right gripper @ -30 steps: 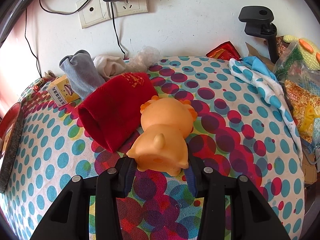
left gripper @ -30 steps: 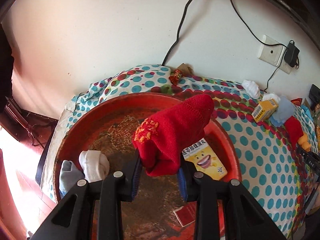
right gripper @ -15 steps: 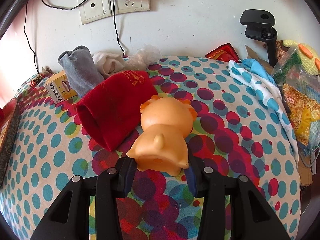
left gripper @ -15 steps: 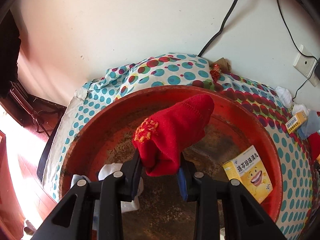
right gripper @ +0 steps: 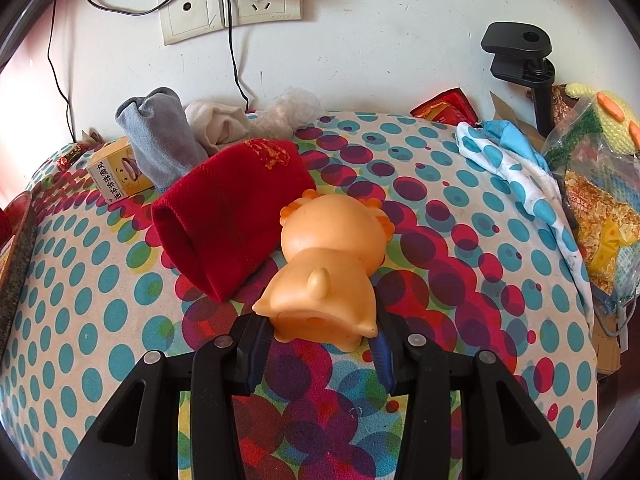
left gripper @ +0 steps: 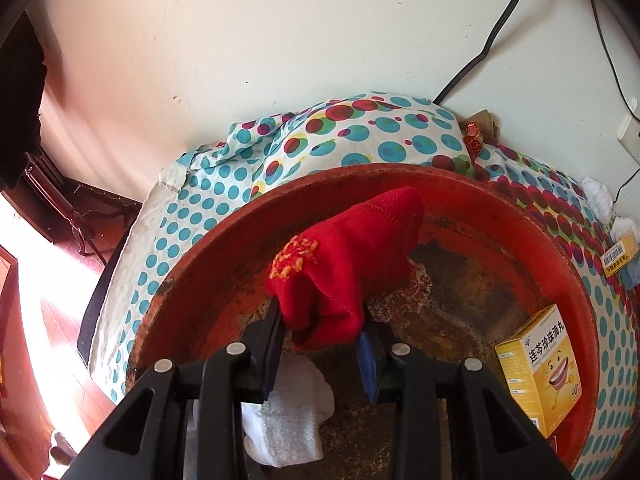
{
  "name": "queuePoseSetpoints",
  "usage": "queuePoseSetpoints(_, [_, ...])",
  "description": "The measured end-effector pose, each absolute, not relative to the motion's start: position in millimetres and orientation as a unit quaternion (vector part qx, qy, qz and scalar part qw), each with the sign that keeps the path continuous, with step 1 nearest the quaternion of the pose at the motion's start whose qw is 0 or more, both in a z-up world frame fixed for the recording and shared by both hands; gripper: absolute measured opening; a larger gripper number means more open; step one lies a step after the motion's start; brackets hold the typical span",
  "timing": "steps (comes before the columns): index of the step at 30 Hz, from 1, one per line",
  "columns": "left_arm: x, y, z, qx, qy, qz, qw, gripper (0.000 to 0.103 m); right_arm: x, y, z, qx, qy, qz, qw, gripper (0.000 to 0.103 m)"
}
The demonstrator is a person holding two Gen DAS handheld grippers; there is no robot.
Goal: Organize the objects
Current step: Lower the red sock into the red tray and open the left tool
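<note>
Covering the whole surface, a polka-dot cloth [right gripper: 460,264] carries everything, running up to a white wall [left gripper: 280,40] along its far edge. At the cloth's left end sits a big round red basin [left gripper: 500,200] with a worn, rust-stained floor. Inside it, a yellow box with a smiling cartoon face [left gripper: 540,364] leans against the right wall, and a rolled white sock [left gripper: 288,416] lies near the near rim.

Over the basin's middle hangs a red knitted sock with gold embroidery [left gripper: 348,264], its lower fold between the blue pads of the left gripper [left gripper: 322,344]. Those jaws have just been opening a little; the sock is between them and the pads appear to touch its sides.

Near the cloth's centre, a second red sock [right gripper: 228,216] lies flat with its open cuff toward the left. Just beside it, touching its right edge, an orange rubber pig toy [right gripper: 324,264] lies with its rump toward the camera. The right gripper [right gripper: 320,344] is clamped on the toy's rear end, pads pressing both flanks.

Along the far edge by the wall lie a grey sock [right gripper: 160,136], a bundled white sock [right gripper: 218,124] and a smaller yellow box [right gripper: 116,176], partly under the grey sock.
</note>
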State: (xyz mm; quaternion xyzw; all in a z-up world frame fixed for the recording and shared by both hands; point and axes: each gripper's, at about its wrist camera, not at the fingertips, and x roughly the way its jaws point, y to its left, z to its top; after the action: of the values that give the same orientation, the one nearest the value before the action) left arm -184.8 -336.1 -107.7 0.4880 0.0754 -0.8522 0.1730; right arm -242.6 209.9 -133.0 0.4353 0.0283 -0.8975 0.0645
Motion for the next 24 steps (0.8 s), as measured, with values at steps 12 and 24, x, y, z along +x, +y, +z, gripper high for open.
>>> queuePoseSetpoints(12, [-179, -336, -99, 0.482, 0.065, -0.852, 0.195, 0.051, -243, 209, -133, 0.435, 0.029, -0.898, 0.062, 0.041])
queuePoseSetpoints(24, [-139, -310, -79, 0.484, 0.067, -0.853, 0.181, 0.051, -242, 210, -130, 0.430, 0.024, -0.901, 0.059, 0.040])
